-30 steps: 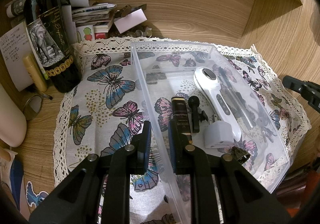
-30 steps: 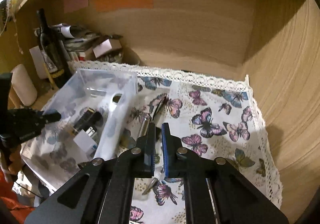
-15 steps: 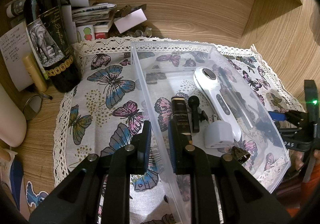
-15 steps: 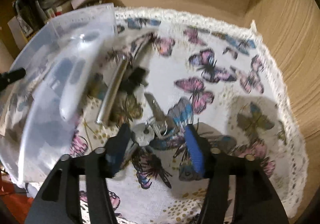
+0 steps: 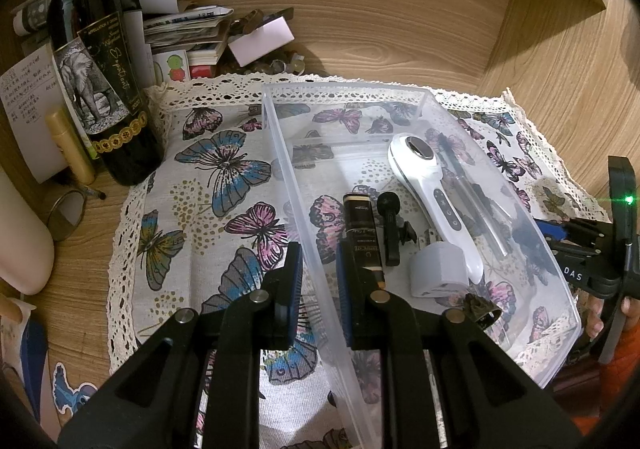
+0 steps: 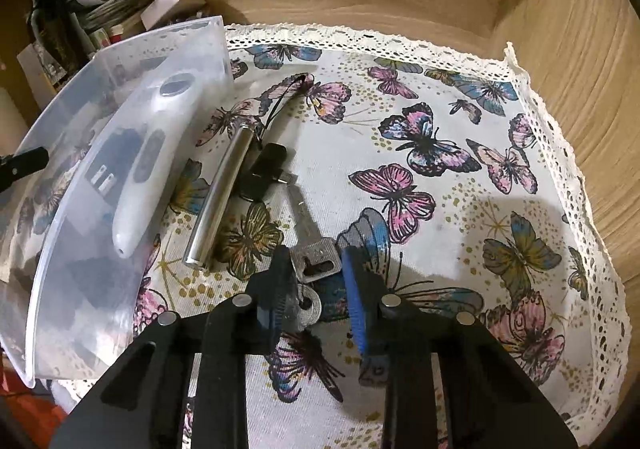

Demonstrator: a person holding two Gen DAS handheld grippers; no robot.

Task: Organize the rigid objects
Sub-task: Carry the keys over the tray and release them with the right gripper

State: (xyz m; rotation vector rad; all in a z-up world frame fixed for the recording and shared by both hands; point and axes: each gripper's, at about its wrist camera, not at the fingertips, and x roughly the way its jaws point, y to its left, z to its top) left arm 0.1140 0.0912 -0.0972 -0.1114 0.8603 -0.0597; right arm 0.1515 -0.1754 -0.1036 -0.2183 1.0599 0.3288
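On the far left of a butterfly-print cloth (image 5: pixel 224 185) stands a wine bottle (image 5: pixel 96 81) whose elephant label reads "Appellation d'Origine". Beside it sits a clear plastic bin (image 5: pixel 296 185); the left gripper (image 5: pixel 318 281) is clamped on its near wall, one finger inside and one outside. The bin holds a dark cosmetic tube (image 5: pixel 362 237), a white handheld device (image 5: pixel 436 201) and a white plug adapter (image 5: pixel 438 273). To the right, outside the bin, lie a silver cylinder (image 6: pixel 222 193), a black fob (image 6: pixel 264 171) and a bunch of keys (image 6: pixel 312 249). The right gripper (image 6: pixel 316 285) hangs spread wide over the key head, holding nothing. The flat keys could slip from the pads or bunch the cloth if the jaws close too shallow. "DAS" shows on the right gripper's body.
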